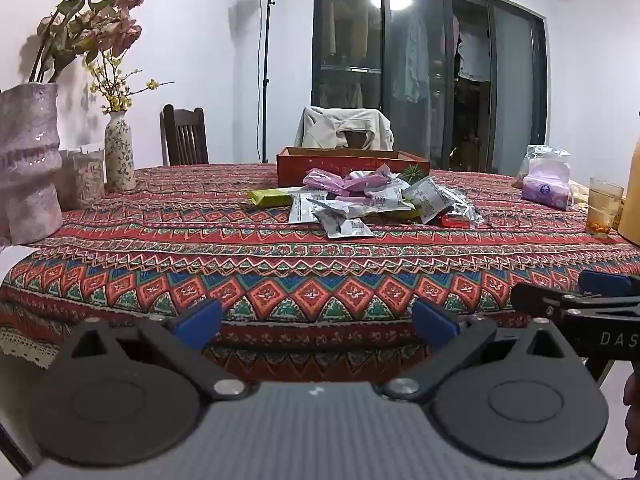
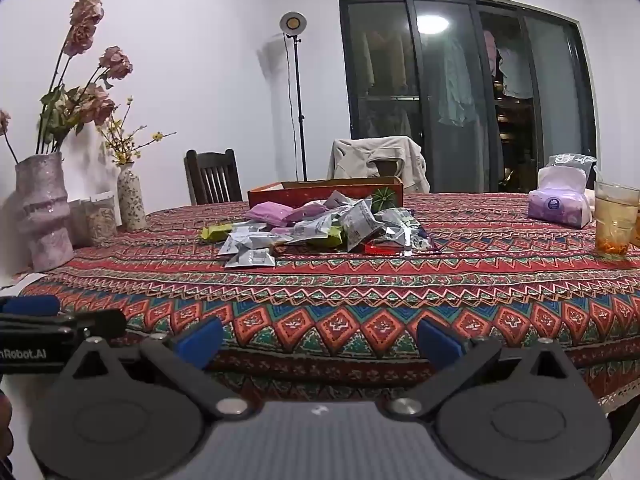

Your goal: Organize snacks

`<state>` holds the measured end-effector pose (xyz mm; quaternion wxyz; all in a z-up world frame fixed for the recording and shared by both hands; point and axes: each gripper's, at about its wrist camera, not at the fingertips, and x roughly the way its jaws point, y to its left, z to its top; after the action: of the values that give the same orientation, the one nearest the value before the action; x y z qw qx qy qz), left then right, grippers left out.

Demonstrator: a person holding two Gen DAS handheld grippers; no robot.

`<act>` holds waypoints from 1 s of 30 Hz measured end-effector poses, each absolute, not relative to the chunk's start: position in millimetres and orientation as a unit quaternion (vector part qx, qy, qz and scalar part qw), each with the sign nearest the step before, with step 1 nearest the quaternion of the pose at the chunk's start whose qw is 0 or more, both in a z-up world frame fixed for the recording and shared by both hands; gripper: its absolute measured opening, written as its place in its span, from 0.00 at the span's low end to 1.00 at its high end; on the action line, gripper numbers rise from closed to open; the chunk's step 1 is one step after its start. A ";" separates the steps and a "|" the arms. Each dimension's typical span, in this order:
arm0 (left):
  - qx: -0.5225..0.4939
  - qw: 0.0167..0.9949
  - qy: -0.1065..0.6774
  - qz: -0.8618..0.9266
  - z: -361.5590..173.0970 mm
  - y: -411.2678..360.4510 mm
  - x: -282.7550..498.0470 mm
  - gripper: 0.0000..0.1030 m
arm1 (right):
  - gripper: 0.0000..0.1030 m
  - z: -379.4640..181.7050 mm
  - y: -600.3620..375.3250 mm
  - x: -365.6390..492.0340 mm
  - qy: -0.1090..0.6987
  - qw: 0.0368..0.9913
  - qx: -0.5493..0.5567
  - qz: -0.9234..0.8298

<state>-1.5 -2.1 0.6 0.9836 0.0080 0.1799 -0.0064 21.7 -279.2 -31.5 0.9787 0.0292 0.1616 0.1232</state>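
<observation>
From your left wrist camera, your left hand-held gripper (image 1: 316,322) hangs at the near edge of the counter (image 1: 240,264), its blue fingers (image 1: 199,322) spread wide with nothing between them. The snack pile (image 1: 372,202) lies well ahead, mid-counter, just in front of the open red box (image 1: 352,166). The pile spreads mainly left to right: a yellow-green packet (image 1: 269,197) sticks out at its left end with its long axis across the view, silver packets (image 1: 348,227) fan toward you, pink ones (image 1: 326,182) sit on top at the back. Your right hand-held gripper (image 1: 600,292) shows at the right edge, side-on, so you cannot tell its opening here.

From your right wrist camera, your right hand-held gripper (image 2: 320,342) also sits at the counter's (image 2: 400,280) near edge, fingers (image 2: 439,342) spread wide and holding nothing. The snack pile (image 2: 320,226) lies ahead, touching the red box's (image 2: 304,194) front wall, again stretched left to right. A glass (image 2: 614,218) and a tissue pack (image 2: 560,204) stand well apart to the right.
</observation>
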 end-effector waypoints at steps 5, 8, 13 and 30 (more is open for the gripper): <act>-0.006 0.983 0.184 0.000 1.5 3.0 -0.6 1.00 | 1.00 -32.6 -279.5 22.6 0.179 0.976 0.022 0.125; -0.001 0.983 0.185 -0.002 1.9 2.3 0.4 1.00 | 1.00 -34.4 -276.1 25.6 0.179 0.975 0.022 0.127; 0.000 0.984 0.179 -0.002 0.4 1.2 -0.2 1.00 | 1.00 -38.0 -273.2 29.1 0.174 0.976 0.024 0.128; 0.007 0.984 0.177 -0.004 0.7 0.7 -1.9 1.00 | 1.00 -31.9 -286.3 28.8 0.179 0.976 0.036 0.118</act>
<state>-1.9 0.7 0.7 0.9842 0.0067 0.1768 -0.0036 28.8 -286.3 -31.9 0.9761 0.0361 0.1791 0.1178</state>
